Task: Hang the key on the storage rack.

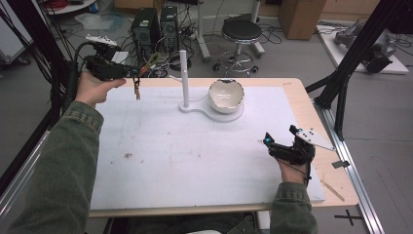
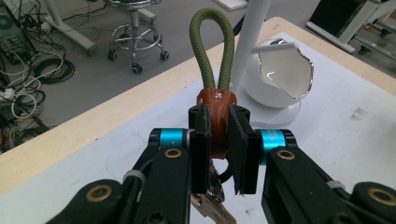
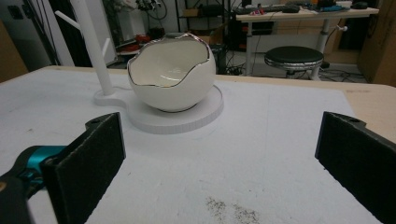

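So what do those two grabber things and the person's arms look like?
Both grippers, left and right, are black, with flat black jaws, turquoise rings and brass-coloured bolts. The right one carries a grey three-cornered plate with dark dots. A black cable loops from the left one. The sleeves are olive green with stitched cuffs.

Even, soft indoor light, faint shadows; near gripper parts blur slightly, and the high view looks grainy.

Olive-green cord loop (image 2: 212, 46), rust-brown tab (image 2: 216, 100), white bowl (image 3: 170, 74)
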The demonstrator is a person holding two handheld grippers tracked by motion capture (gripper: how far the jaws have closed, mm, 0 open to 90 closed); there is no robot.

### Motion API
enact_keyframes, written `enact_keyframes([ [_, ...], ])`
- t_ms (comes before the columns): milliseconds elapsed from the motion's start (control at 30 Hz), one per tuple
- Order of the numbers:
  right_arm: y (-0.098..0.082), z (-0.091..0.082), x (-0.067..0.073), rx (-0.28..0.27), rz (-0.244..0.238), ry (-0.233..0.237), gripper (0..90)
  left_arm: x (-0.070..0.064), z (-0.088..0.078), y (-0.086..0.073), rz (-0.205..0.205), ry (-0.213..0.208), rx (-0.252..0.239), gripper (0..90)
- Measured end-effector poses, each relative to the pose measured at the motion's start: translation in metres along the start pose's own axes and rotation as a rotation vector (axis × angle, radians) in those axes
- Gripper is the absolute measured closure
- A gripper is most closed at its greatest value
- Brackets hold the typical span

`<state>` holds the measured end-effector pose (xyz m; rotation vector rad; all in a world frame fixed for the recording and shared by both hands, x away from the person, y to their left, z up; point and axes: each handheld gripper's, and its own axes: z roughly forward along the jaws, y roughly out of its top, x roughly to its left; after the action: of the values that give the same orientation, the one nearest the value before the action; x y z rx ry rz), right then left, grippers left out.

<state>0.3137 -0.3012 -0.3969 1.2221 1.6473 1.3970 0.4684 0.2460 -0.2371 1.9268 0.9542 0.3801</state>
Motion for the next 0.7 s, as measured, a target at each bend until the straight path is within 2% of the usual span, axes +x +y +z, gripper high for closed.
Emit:
enact_keyframes([
  [433, 0.000, -0.001, -0.001, -0.001, 0.004, -0.001, 0.6, -0.001, 0.025, -0.008, -0.040, -0.035, 0.013, 79.2],
  [700, 0.000, -0.001, -0.001, 0.000, 0.007, 0.001, 0.6, -0.002, 0.036, -0.010, -0.037, -0.040, 0.027, 79.1],
])
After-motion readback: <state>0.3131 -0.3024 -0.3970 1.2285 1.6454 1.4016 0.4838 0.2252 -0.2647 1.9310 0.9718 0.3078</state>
